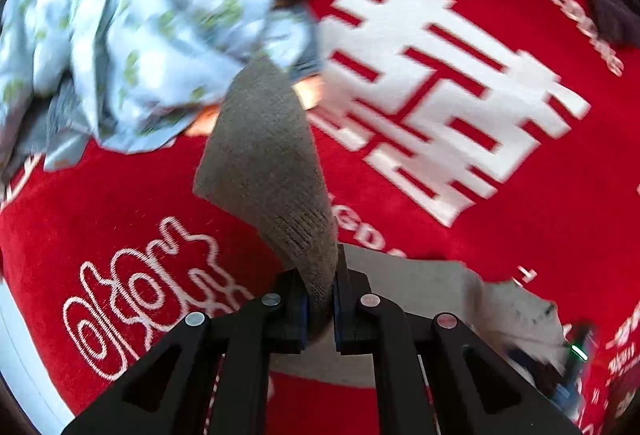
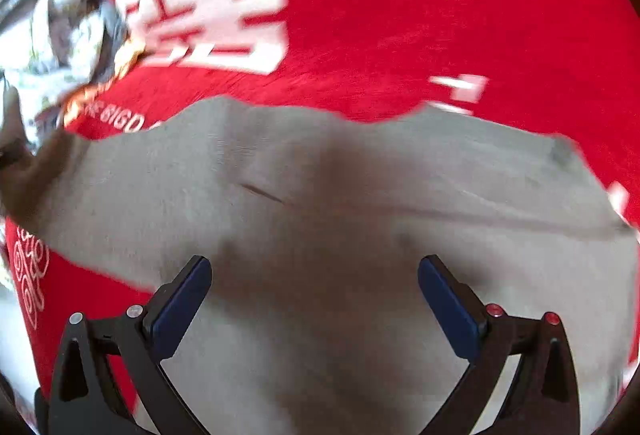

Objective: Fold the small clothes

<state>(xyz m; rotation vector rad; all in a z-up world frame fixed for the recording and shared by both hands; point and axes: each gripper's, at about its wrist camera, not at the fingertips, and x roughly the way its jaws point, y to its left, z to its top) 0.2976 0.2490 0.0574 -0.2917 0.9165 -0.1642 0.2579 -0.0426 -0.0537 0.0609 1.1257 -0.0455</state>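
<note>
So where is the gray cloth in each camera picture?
Left wrist: the gray cloth hangs mid-frame, pinched in the left gripper.
Right wrist: it spreads over the lower half, beneath the open right gripper.
Shared landmark: the red mat.

Jaws spread wide, the right gripper hangs over a grey garment spread on a red cloth bearing large white characters; a blurred heap of patterned clothes lies far left.
</note>
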